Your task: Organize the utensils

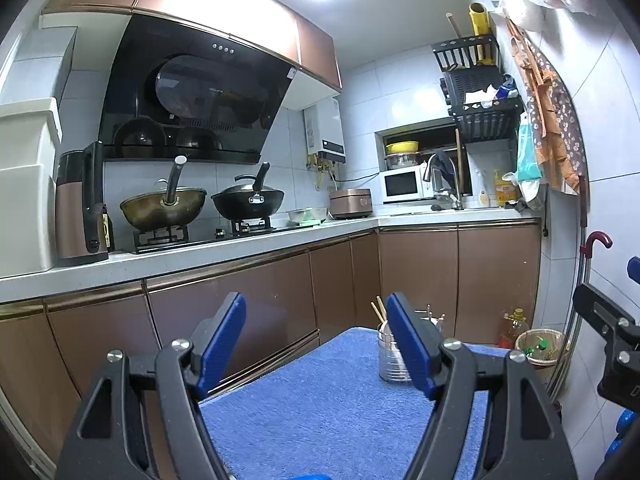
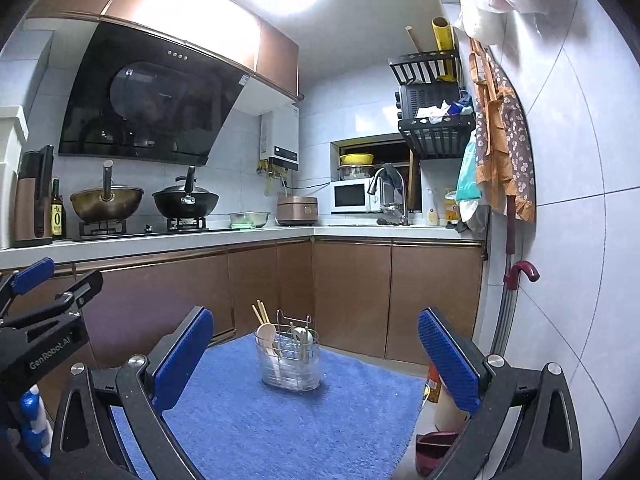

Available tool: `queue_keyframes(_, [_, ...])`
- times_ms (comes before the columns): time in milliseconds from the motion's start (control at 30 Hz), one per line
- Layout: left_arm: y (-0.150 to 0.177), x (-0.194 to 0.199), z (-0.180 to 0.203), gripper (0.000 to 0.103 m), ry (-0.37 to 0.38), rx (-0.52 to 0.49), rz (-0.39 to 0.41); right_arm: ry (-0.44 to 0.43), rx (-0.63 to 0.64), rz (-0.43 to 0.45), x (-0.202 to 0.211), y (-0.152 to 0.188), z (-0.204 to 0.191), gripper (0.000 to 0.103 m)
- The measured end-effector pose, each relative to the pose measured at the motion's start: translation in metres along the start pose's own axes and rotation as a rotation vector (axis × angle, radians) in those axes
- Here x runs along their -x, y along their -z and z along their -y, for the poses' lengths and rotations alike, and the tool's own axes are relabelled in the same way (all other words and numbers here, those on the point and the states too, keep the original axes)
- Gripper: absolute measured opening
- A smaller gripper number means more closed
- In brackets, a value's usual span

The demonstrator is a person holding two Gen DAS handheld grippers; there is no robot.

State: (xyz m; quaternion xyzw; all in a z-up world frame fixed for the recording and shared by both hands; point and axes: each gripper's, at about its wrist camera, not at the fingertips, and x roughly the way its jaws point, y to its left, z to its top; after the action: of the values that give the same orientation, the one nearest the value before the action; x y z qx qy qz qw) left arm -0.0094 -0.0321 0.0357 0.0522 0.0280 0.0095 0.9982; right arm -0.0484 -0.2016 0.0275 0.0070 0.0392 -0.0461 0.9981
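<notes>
A: Left gripper (image 1: 316, 340)?
B: Jaws wide, nothing between. Utensil holder (image 1: 391, 354) ahead, partly behind its right finger.
A: Right gripper (image 2: 316, 354)?
B: Jaws wide, empty. Holder upright on blue towel (image 2: 280, 420), ahead, centred between them, apart.

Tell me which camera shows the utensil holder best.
The right wrist view: the utensil holder stands whole and unobstructed on the blue towel. In the left wrist view, a finger of the left hand-held gripper covers part of it.

Blue towel (image 2: 256, 420), silver wire caddy (image 2: 289, 364), brown cabinets (image 2: 352, 296)
</notes>
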Motion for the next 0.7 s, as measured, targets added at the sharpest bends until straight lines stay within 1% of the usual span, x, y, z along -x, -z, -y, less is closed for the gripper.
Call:
queue_keyframes(367, [0.0031, -0.0015, 0.0072, 0.071, 0.006, -0.025, -0.015, 0.002, -0.007, -0.024, -0.0050, 0.0039, 0.0032, 0.103])
queue_keyframes(700, [0.0035, -0.0004, 0.0086, 0.071, 0.003, -0.030, -0.017, 0.000, -0.010, -0.026, -0.0069, 0.0040, 0.0054, 0.103])
